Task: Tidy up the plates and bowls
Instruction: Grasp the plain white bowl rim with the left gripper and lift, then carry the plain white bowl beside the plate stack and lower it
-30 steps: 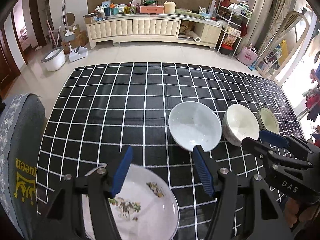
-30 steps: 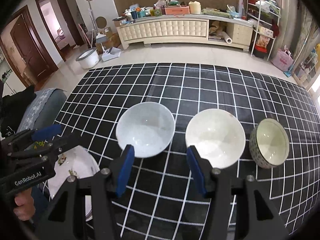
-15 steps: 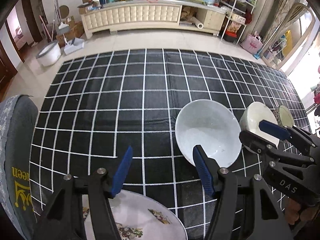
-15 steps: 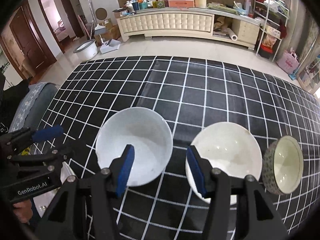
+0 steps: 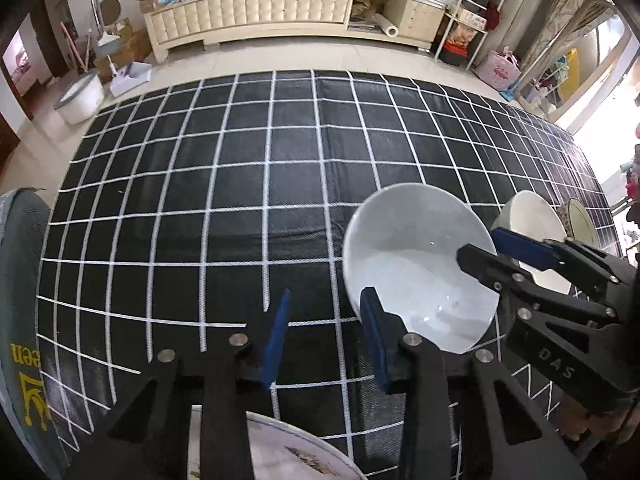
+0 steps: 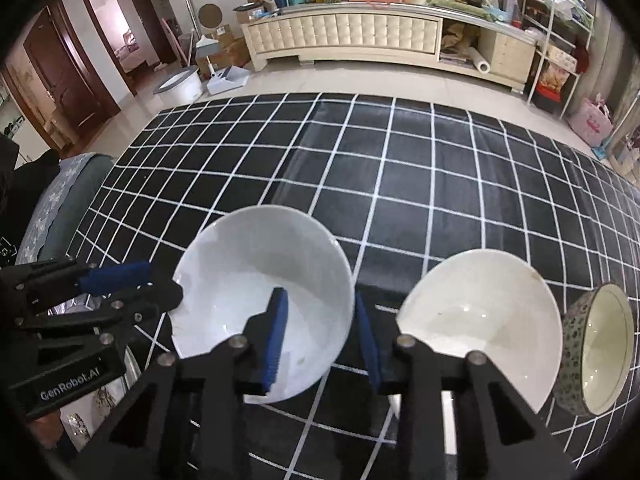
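A pale blue-white bowl (image 5: 416, 264) (image 6: 256, 284) sits on the black grid cloth. My left gripper (image 5: 326, 340) is open, its right finger at the bowl's left rim. My right gripper (image 6: 320, 336) is open, straddling the bowl's right rim with its left finger inside the bowl. A cream bowl (image 6: 480, 320) (image 5: 532, 220) stands to the right, then a small patterned bowl (image 6: 600, 344) (image 5: 578, 220). A decorated plate (image 5: 296, 456) lies under my left gripper at the near edge.
A grey cushioned seat (image 5: 20, 300) is at the table's left edge. The black grid cloth (image 5: 240, 160) stretches away behind the bowls. A long cream cabinet (image 6: 344, 36) and a shelf rack (image 6: 556, 40) stand across the floor.
Both grippers have moved forward and down onto the pale bowl and narrowed. The right one now straddles its right rim; the left one is at its left rim. The plate slid under the left gripper.
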`<state>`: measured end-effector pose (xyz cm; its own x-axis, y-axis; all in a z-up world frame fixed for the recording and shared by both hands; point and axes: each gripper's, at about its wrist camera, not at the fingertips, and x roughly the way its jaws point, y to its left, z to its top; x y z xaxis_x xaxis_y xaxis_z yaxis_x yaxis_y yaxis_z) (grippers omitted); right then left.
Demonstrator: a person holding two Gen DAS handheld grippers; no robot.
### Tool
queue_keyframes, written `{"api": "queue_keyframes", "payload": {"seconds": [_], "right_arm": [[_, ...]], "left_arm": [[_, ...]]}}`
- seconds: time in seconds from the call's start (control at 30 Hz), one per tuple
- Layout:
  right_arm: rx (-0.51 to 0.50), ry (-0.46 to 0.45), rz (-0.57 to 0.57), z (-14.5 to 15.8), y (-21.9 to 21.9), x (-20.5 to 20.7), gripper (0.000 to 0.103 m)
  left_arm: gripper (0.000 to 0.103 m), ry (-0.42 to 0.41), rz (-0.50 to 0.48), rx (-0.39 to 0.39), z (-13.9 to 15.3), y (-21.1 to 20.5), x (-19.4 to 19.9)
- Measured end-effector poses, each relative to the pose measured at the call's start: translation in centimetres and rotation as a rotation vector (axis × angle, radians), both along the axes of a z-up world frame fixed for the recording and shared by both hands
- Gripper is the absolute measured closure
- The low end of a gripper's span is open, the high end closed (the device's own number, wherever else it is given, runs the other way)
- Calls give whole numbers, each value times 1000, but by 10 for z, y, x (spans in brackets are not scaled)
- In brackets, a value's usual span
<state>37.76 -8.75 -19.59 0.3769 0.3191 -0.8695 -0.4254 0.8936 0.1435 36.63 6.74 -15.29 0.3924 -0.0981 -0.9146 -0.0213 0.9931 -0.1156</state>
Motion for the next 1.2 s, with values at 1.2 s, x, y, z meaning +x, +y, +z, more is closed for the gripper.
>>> {"api": "queue_keyframes", "payload": {"seconds": [1.2], "right_arm": [[26,-17,-91,36,-26,-80,91]], "left_arm": [[92,-11,-51,1,28,-34,-57]]}}
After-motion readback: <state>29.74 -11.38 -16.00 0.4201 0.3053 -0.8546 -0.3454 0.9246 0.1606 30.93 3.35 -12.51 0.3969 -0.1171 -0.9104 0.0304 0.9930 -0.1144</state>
